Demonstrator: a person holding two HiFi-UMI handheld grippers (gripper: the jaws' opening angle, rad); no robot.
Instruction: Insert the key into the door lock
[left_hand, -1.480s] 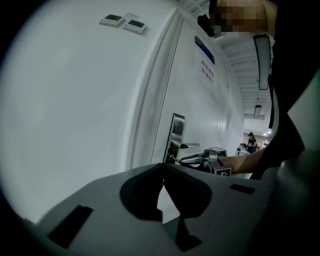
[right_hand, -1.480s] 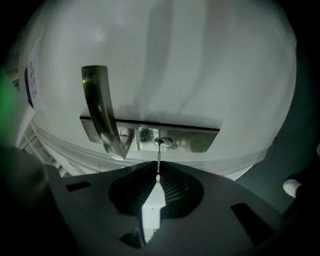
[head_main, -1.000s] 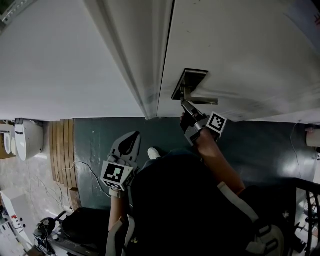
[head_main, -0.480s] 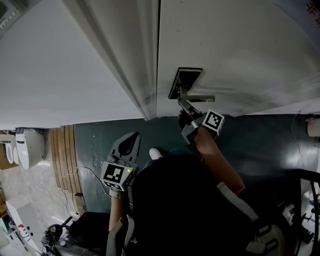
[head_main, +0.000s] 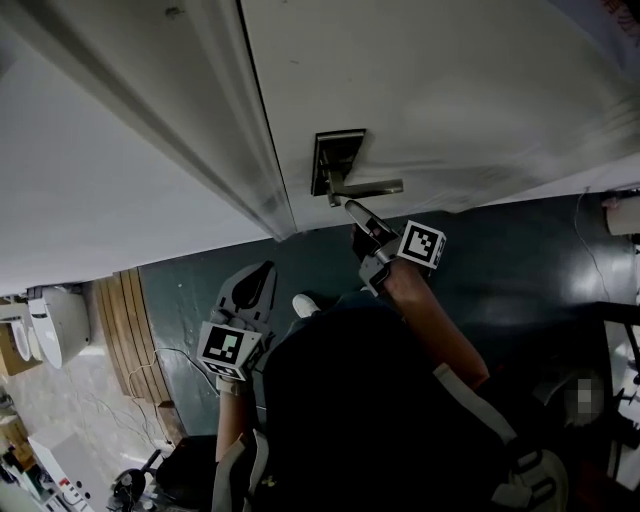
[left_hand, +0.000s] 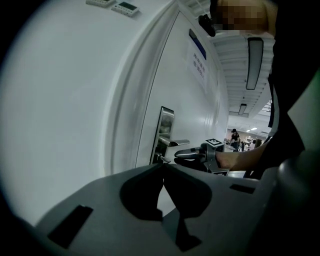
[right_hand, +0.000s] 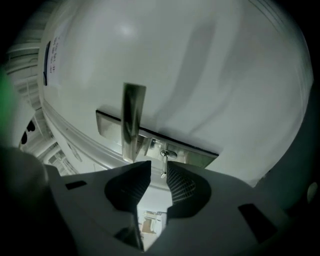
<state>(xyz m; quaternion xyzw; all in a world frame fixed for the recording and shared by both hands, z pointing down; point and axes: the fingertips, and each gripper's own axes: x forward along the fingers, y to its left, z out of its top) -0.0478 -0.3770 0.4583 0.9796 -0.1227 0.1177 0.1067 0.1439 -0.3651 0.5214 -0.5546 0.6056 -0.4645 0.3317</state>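
Observation:
A metal lock plate (head_main: 338, 163) with a lever handle (head_main: 370, 187) sits on the white door (head_main: 450, 90). In the right gripper view a small key (right_hand: 163, 161) sticks out of the keyhole in the plate (right_hand: 195, 155), just right of the handle (right_hand: 132, 122). My right gripper (right_hand: 159, 167) is open by a narrow gap, its jaw tips on either side of the key's end. The head view shows this gripper (head_main: 352, 208) just below the handle. My left gripper (head_main: 250, 292) hangs low by the door frame, shut and empty. From the left gripper view (left_hand: 163, 166) the key (left_hand: 160, 159) shows ahead.
The white door frame (head_main: 230, 150) runs left of the door. A dark floor (head_main: 520, 260) lies below, with wooden boards (head_main: 125, 330) and a white fixture (head_main: 45, 325) at the far left. A shoe (head_main: 305, 303) shows near my left gripper.
The head view has swung, so the lock plate sits further left. My right gripper has drawn back a little from the plate. The left gripper has stayed put.

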